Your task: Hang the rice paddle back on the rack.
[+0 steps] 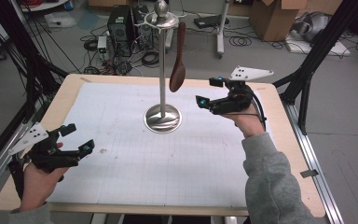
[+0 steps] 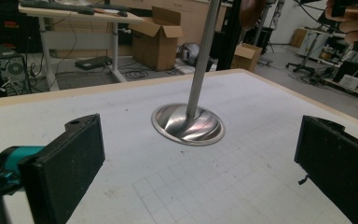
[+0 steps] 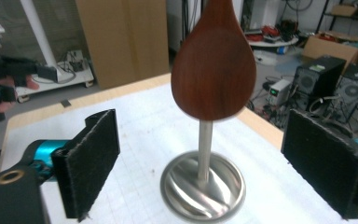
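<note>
A brown wooden spoon (image 1: 178, 58) hangs bowl-down from the top of a metal stand (image 1: 162, 60) with a round base (image 1: 162, 119) at the table's middle. In the right gripper view the spoon's bowl (image 3: 213, 63) hangs close ahead, above the base (image 3: 203, 189). My right gripper (image 1: 209, 92) is open, just right of the spoon's bowl and apart from it. At the near left edge of the table my left gripper (image 1: 78, 138) is held open with nothing between its pads. The left gripper view has the stand's pole (image 2: 200, 58) and base (image 2: 188, 124) ahead.
A white gridded mat (image 1: 168, 154) covers most of the wooden table (image 1: 291, 154). Beyond the far edge stand computer towers (image 1: 121, 23), cables and cardboard boxes (image 1: 275, 16). Black frame legs (image 1: 317, 51) rise at the right.
</note>
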{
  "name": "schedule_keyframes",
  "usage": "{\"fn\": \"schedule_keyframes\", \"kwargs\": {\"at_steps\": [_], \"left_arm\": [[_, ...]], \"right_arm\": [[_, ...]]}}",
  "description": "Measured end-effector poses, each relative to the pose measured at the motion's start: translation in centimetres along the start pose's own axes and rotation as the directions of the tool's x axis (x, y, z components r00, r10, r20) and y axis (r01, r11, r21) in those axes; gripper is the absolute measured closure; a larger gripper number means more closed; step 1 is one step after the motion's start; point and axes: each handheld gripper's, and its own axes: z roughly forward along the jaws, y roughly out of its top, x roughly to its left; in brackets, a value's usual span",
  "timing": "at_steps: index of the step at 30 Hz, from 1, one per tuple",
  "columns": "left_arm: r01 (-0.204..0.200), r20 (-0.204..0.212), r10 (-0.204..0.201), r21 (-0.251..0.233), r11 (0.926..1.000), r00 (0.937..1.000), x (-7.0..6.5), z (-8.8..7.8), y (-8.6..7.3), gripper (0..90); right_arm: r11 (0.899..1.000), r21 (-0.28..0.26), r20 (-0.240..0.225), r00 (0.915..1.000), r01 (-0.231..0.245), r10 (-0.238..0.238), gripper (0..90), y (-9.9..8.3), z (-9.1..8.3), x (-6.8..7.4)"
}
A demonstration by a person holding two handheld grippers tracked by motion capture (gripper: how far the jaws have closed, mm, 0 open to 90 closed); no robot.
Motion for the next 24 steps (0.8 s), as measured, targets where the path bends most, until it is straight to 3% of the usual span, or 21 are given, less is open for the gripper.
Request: {"fn": "schedule_keyframes", "kwargs": {"at_steps": [7,21,24], "left_arm": [[-0.001,0.017,0.000,0.022,0.9998,0.9999,-0.2,0.8,-0.2,2.0],[0.000,0.022,-0.001,0.028,0.9996,0.9998,-0.3,1.3,-0.5,2.0],[-0.001,0.021,0.000,0.031,0.9995,0.9998,-0.3,1.4,-0.5,2.0]], "right_arm": [[1.000,-0.013,-0.010,0.9998,0.015,-0.015,9.3,-1.7,-0.9,0.6],[0.999,-0.019,0.043,0.9985,0.035,-0.034,9.2,-5.3,-3.4,1.5],[0.999,-0.031,0.035,0.9992,0.020,-0.019,9.2,-6.1,-4.0,1.6]]}}
